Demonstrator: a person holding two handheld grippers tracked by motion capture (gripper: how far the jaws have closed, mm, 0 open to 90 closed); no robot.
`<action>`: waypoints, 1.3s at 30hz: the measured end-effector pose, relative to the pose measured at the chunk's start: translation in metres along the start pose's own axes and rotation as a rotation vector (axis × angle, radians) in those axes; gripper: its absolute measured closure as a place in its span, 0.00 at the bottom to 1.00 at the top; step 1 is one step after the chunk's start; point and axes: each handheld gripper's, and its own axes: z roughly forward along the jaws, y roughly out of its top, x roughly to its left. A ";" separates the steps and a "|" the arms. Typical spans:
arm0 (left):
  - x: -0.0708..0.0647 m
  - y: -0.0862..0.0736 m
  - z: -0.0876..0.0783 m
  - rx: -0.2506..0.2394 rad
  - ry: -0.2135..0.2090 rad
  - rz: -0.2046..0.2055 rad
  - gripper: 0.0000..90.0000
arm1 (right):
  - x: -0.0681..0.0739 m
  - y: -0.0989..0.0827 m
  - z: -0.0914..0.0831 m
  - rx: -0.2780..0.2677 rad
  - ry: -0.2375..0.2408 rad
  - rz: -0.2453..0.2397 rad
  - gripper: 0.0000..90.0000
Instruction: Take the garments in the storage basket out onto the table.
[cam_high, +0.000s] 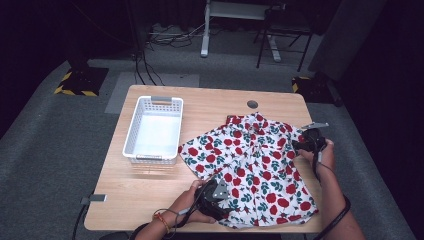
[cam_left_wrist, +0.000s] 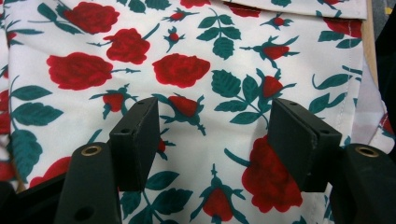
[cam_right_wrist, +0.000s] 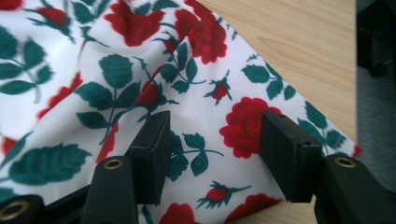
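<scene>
The shirt (cam_high: 250, 170) lies spread flat on the right half of the table (cam_high: 150, 195), and both grippers sit at its edges. The left gripper (cam_high: 220, 197) is over the near hem, its jaws apart with flat cloth (cam_left_wrist: 210, 140) showing in the gap between them and nothing pinched. The right gripper (cam_high: 306, 145) is at the far right side of the shirt, just beside the table's right edge; its jaws stand wide too, above a rumpled fold of cloth (cam_right_wrist: 205, 126), and are not pressing on it.

The shirt's near hem runs almost to the front edge of the table, and its right side reaches close to the right edge. Bare wood lies to the left of it, in front of a white basket (cam_high: 132, 135) standing well apart on the left half.

The fabric is white, printed with red roses and dark green leaves, with a stitched hem and a collar at the far end
</scene>
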 end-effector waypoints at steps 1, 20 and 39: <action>-0.001 0.001 0.001 0.003 -0.006 0.003 0.38 | -0.001 0.002 0.000 0.013 -0.011 -0.010 0.49; 0.064 0.046 0.000 -0.062 0.193 -0.090 0.37 | 0.051 -0.019 -0.052 -0.094 0.149 -0.163 0.47; 0.140 0.043 0.032 0.042 0.322 -0.308 0.46 | 0.074 -0.070 -0.070 -0.057 0.275 -0.219 0.43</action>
